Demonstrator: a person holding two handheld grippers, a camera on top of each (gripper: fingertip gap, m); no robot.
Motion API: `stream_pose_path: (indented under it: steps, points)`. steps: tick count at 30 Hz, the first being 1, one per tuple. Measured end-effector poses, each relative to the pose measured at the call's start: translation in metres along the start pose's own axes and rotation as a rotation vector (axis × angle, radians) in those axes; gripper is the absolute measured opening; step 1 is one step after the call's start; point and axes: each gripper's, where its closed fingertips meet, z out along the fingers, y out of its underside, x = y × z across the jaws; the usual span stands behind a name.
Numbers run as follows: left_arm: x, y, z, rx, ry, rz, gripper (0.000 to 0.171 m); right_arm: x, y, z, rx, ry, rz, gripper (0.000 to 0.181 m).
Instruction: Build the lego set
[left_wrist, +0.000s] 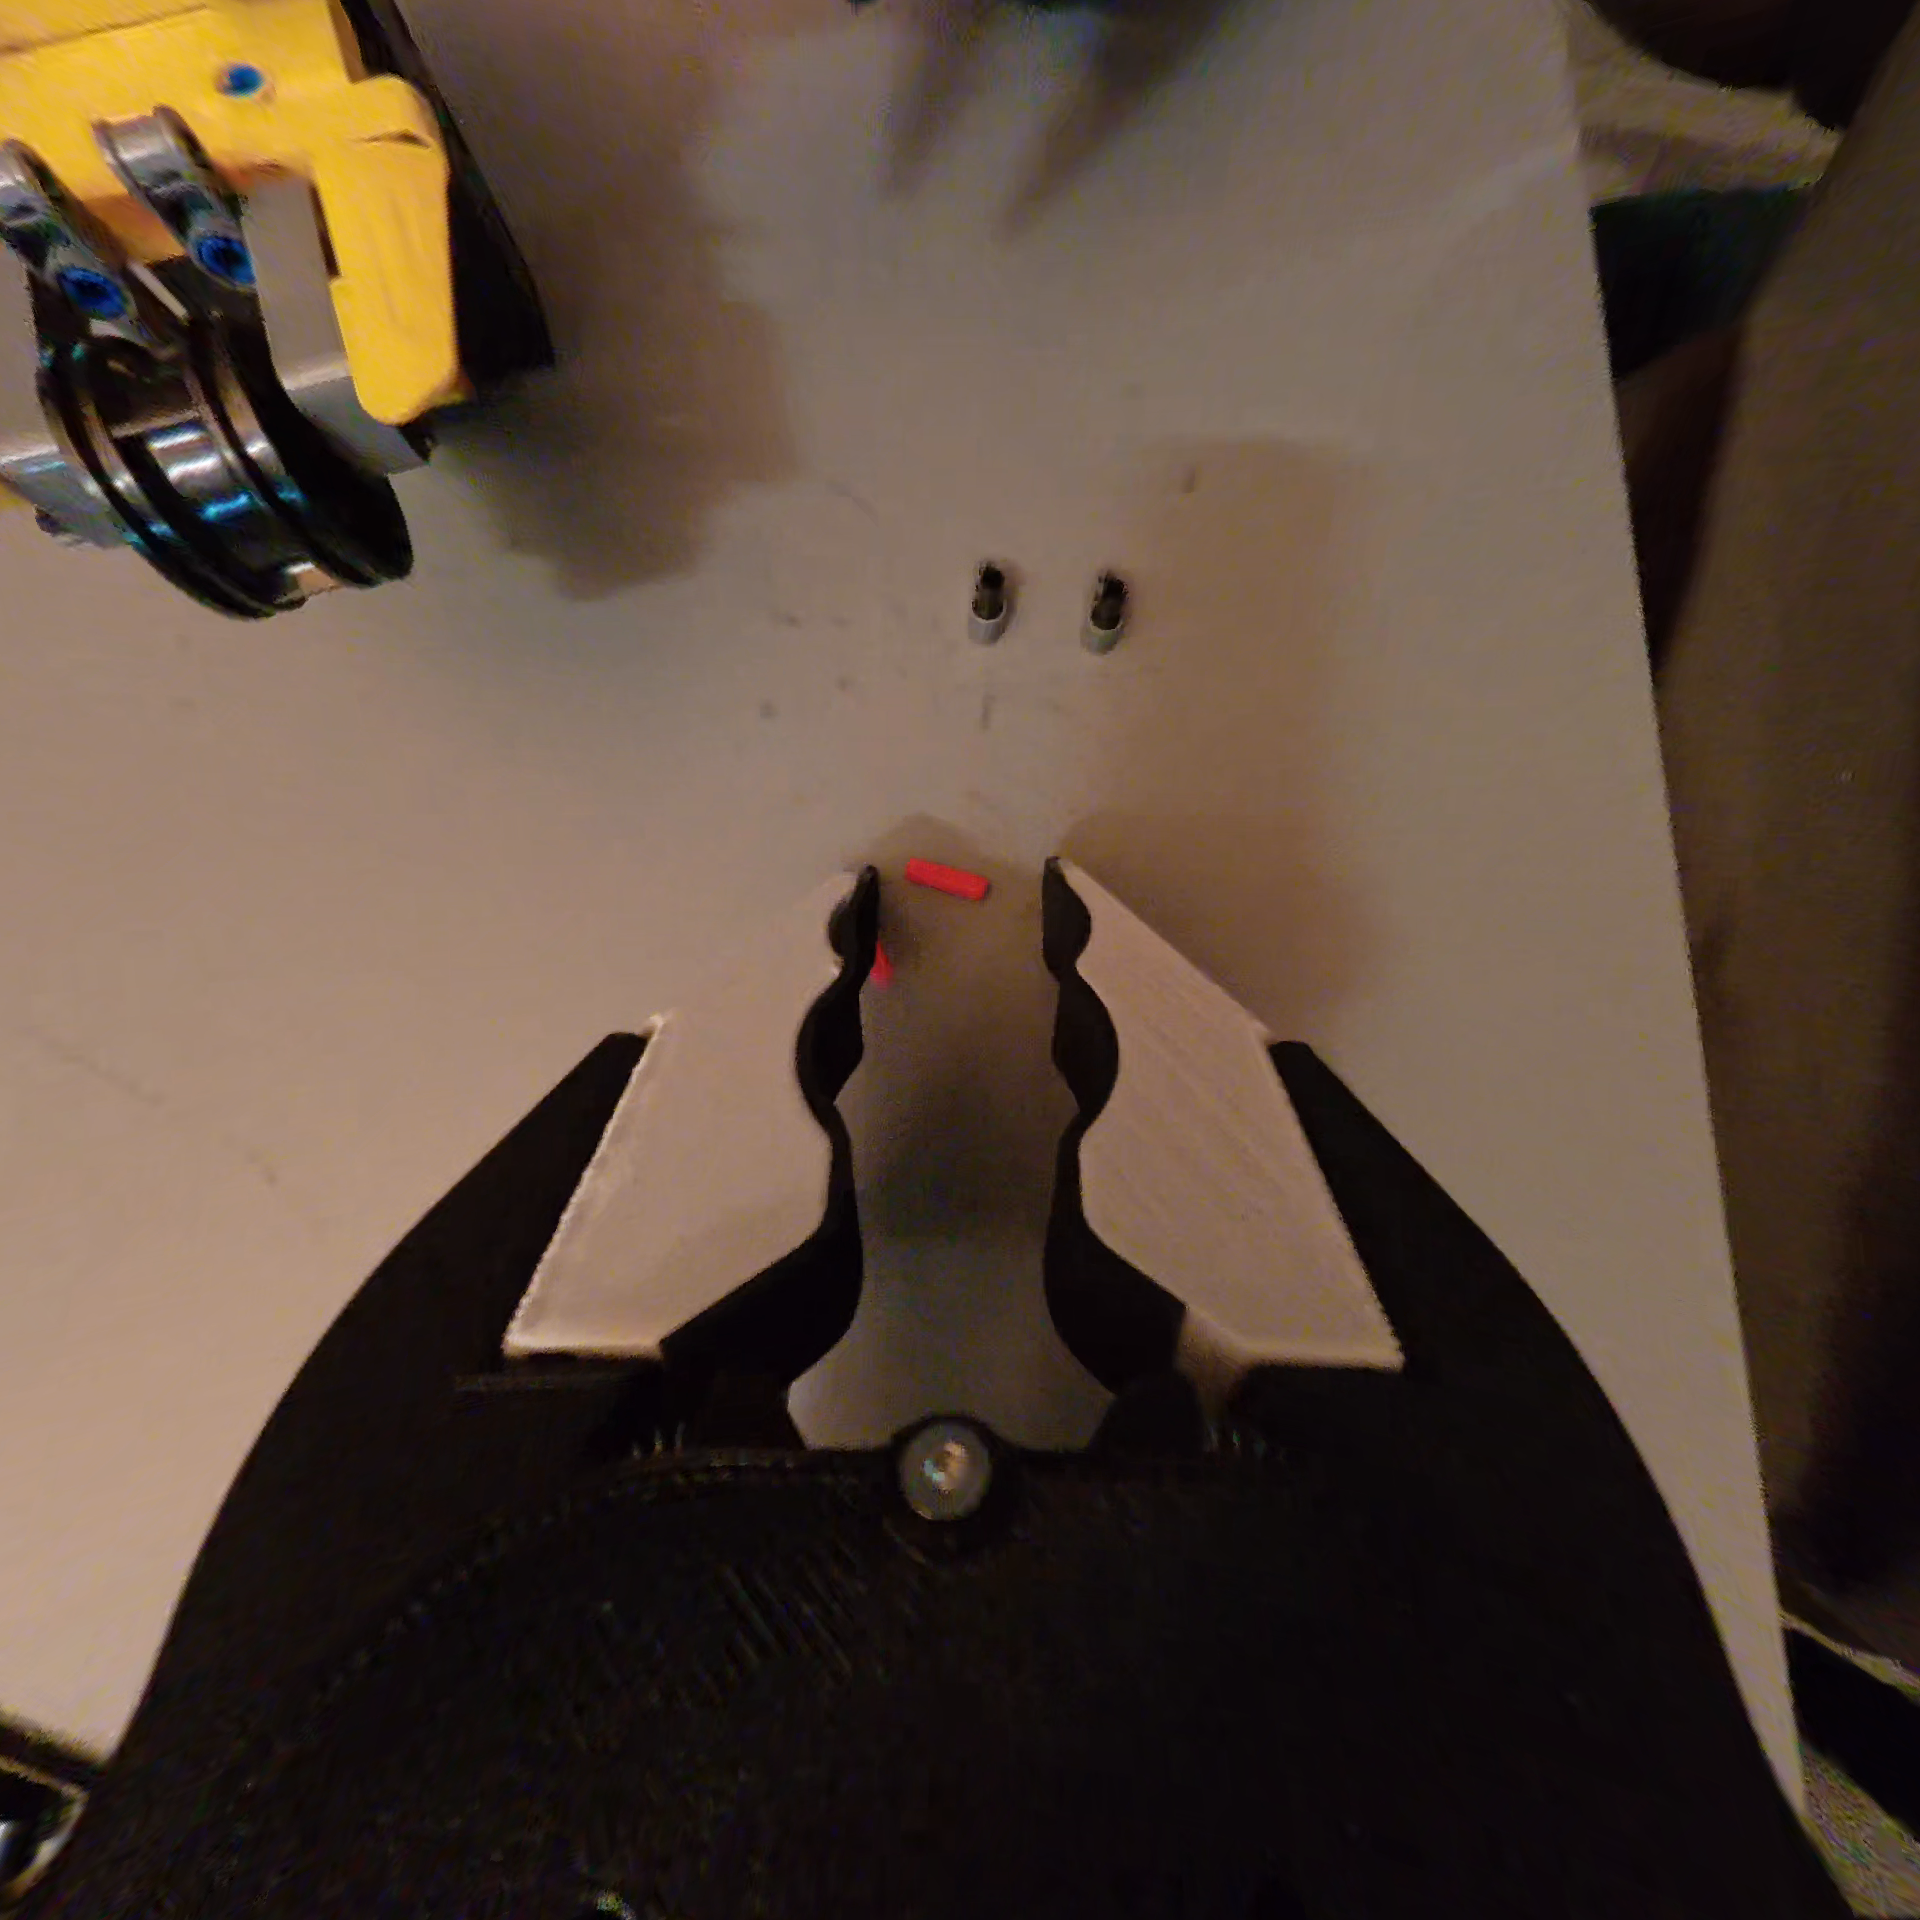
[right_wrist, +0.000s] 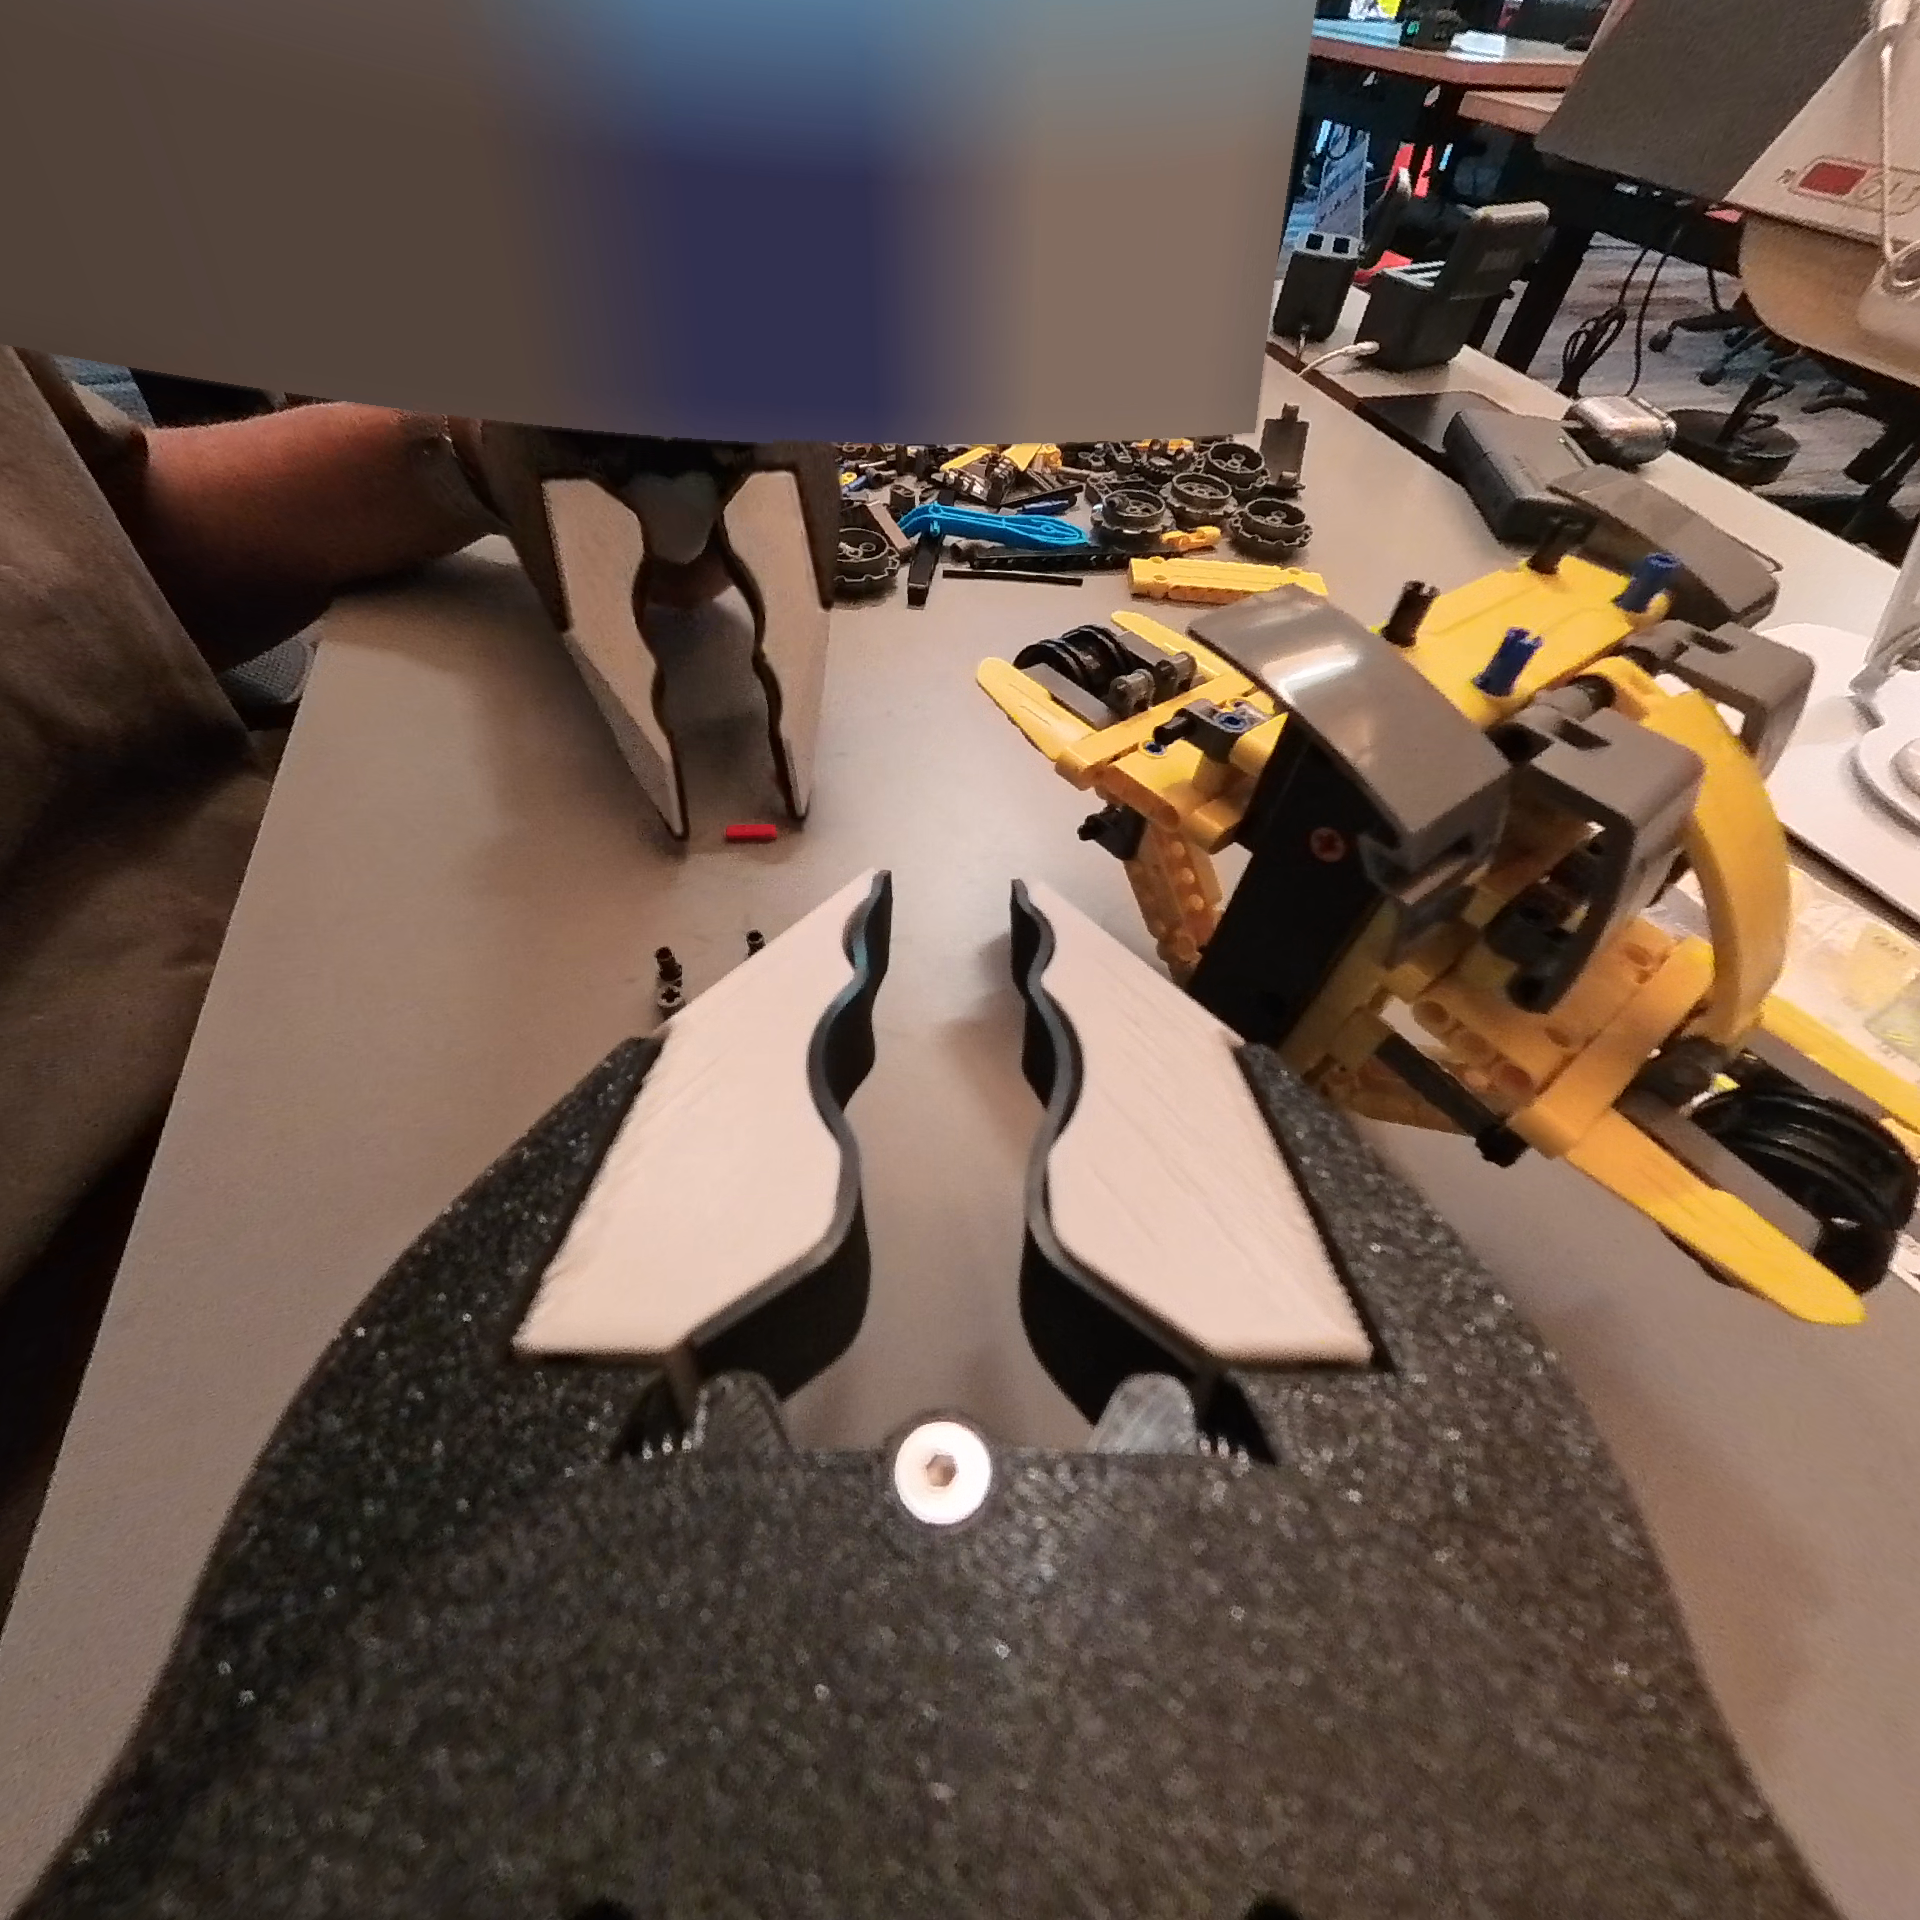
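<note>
My left gripper (left_wrist: 958, 896) points down at the grey table (left_wrist: 416, 831), open, with its tips close to the surface. A small red peg (left_wrist: 945, 878) lies on the table between the tips, untouched. A second bit of red (left_wrist: 881, 966) shows against the left finger. The right wrist view shows this gripper (right_wrist: 732, 821) standing over the red peg (right_wrist: 750, 832). My right gripper (right_wrist: 951, 894) is open and empty, low over the table. A yellow and grey brick-built vehicle (right_wrist: 1455, 883) is just to its right. The vehicle also shows in the left wrist view (left_wrist: 260, 260).
Two small grey pins (left_wrist: 989, 613) (left_wrist: 1107, 618) lie beyond the red peg and show in the right wrist view (right_wrist: 670, 982). A pile of loose wheels, beams and blue parts (right_wrist: 1091, 509) sits at the back. A person's arm (right_wrist: 260, 488) rests by the table edge (right_wrist: 239, 831). My right fingertips sit around 12 centimetres from my left ones.
</note>
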Motion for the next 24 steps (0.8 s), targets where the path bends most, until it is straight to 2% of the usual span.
stream_pose_path:
  steps: [9, 16, 18, 21, 24]
  points:
    - [-0.003, 0.0, 0.002, -0.008, -0.039, 0.017, 0.012, -0.001, 0.001, 0.001, -0.007, 0.0, -0.006, 0.023]
    - [0.0, -0.006, 0.006, 0.011, -0.042, 0.029, 0.012, -0.002, 0.002, 0.002, -0.01, -0.001, -0.008, 0.023]
    - [0.0, -0.013, 0.005, 0.048, -0.046, 0.016, 0.012, -0.005, 0.0, 0.002, -0.001, -0.014, -0.019, 0.023]
    - [0.002, -0.035, -0.001, 0.175, -0.023, -0.037, 0.012, -0.021, -0.007, 0.006, 0.026, -0.057, -0.072, 0.024]
    - [0.006, -0.056, -0.009, 0.312, 0.05, -0.112, 0.012, -0.025, -0.011, 0.015, 0.039, 0.006, -0.171, 0.024]
